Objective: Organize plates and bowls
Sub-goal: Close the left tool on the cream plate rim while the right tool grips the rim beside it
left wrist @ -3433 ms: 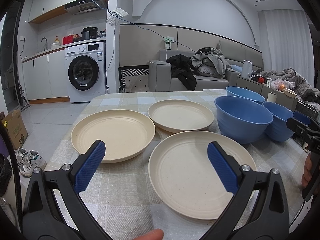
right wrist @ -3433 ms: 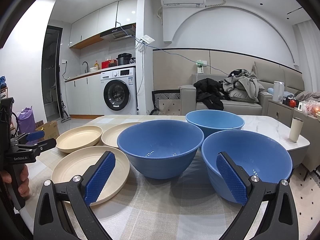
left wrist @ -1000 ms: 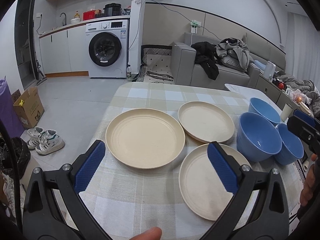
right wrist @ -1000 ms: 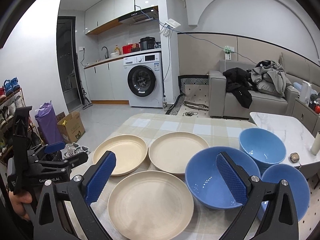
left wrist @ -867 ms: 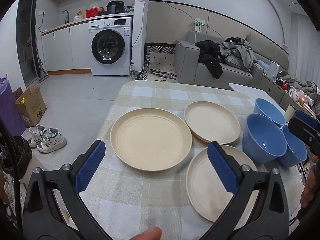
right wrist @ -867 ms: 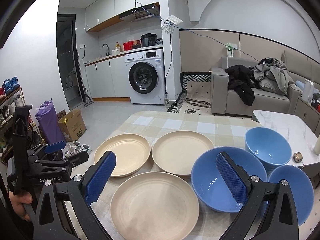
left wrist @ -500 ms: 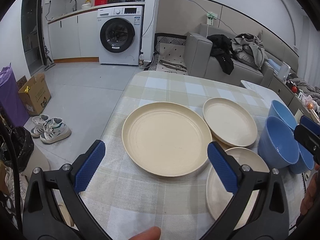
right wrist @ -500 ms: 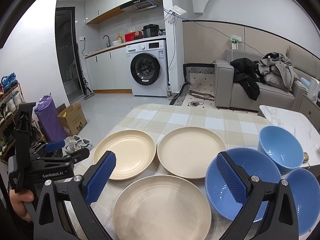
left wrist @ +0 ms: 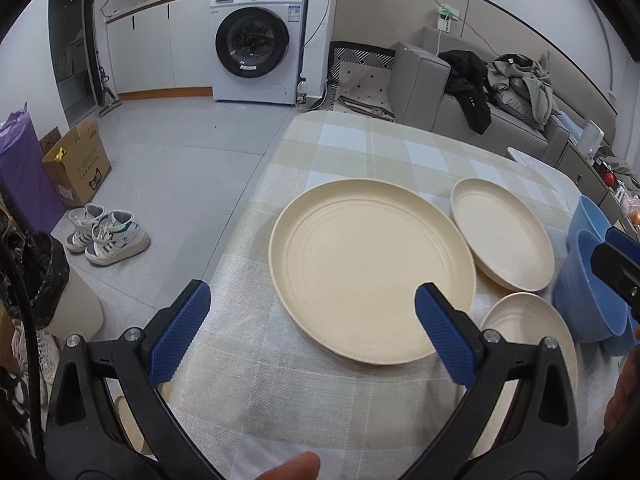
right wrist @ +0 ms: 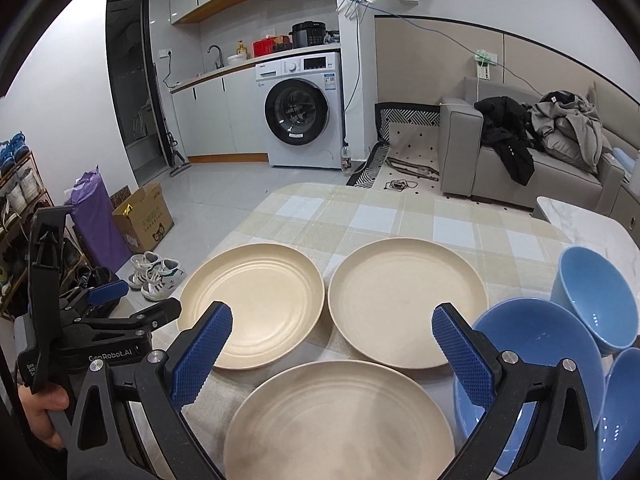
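On the checked worktop [left wrist: 340, 152] nothing is stacked yet; left gripper [left wrist: 310, 334], jaws wide and empty, faces the left plate [left wrist: 372, 270], whose rim it must next pinch.

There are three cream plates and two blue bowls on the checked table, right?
Almost. The three cream plates are right, but the right wrist view shows three blue bowls, not two, all on the checked table.

Checked table [right wrist: 360, 216]; plates [right wrist: 256, 304], bowls [right wrist: 528, 344].
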Demonstrator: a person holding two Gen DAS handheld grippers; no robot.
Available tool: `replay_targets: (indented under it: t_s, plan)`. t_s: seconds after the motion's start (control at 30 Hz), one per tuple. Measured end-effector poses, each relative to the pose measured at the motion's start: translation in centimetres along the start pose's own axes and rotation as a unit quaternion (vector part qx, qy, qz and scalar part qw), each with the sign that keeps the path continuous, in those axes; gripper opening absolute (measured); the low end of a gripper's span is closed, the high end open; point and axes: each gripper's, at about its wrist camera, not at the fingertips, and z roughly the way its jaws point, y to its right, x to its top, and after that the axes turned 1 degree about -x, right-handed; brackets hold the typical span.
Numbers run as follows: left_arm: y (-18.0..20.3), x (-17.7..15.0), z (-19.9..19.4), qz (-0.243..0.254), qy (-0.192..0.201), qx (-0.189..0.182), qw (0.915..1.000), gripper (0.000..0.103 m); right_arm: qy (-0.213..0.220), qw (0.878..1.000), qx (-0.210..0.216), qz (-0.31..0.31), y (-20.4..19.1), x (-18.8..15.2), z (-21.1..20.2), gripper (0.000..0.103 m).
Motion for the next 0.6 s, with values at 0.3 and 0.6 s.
replay_targets:
  t_s: [0.3, 0.6]
  plan:
    - [-1.9, -0.2, 5.2, -0.024, -0.029, 0.008, 0.9993, 0.102, -0.053, 0.999, 0.006, -0.005, -0.6, -0.2, 5.6, 0.1]
    - [-1.3, -0.6, 9.0, -0.014, -0.054, 0.0, 0.9984, 0.101, -0.089, 0.996, 0.012, -0.001, -0.5, -0.8, 9.8, 0.1]
